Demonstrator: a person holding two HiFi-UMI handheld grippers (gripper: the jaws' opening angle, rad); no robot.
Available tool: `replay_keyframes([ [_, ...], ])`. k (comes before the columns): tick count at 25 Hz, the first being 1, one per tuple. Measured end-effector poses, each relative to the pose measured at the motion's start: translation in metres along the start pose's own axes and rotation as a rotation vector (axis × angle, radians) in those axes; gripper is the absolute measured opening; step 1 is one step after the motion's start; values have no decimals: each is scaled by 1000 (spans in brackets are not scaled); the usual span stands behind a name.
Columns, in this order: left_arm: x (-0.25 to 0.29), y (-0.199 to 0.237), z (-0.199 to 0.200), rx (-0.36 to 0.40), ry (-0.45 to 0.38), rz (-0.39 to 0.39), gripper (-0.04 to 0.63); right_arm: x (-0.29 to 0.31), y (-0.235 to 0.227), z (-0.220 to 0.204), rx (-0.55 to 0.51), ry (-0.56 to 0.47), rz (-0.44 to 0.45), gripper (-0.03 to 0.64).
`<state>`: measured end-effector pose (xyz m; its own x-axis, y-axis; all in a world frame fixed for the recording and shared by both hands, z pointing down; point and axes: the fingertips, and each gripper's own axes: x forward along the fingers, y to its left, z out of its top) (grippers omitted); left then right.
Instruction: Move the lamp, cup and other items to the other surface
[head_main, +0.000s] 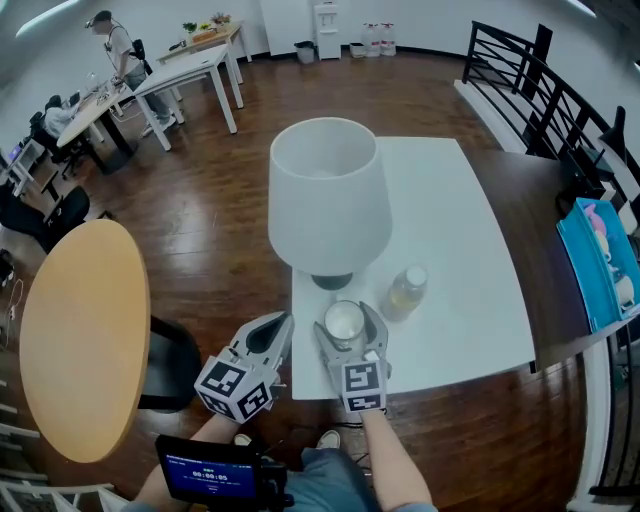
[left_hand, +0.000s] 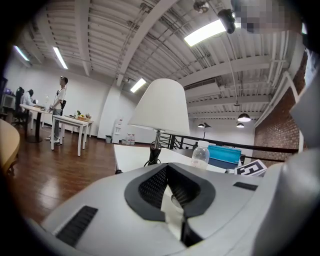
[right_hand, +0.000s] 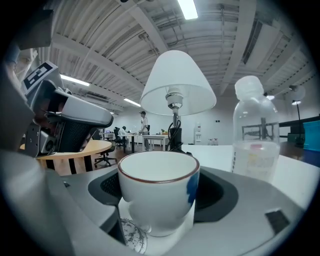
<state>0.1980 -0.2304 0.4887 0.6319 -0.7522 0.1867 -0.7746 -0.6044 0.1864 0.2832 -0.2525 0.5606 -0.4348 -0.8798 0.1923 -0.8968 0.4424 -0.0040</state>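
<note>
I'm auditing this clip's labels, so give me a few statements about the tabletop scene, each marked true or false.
1. The cup stands between the right gripper's jaws. True.
2. The bottle lies on its side. False: it stands upright beside the cup.
3. The lamp stands on the round wooden table. False: it stands on the white table.
4. The left gripper holds nothing. True.

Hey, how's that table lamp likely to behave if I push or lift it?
The table lamp probably tips easily: its wide shade sits over a much smaller dark base. The shade looks thin, so likely light but crushable. A dark cord at the stem may drag.
</note>
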Motion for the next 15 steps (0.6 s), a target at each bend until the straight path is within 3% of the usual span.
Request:
replay_keyframes([
  [9,-24,22,8,0,-29,55,8,7,42,39,-33,-70,93,385],
  [15,-78,62,18,-7,-73,170,8,24,125,76,-75,-106,254,387],
])
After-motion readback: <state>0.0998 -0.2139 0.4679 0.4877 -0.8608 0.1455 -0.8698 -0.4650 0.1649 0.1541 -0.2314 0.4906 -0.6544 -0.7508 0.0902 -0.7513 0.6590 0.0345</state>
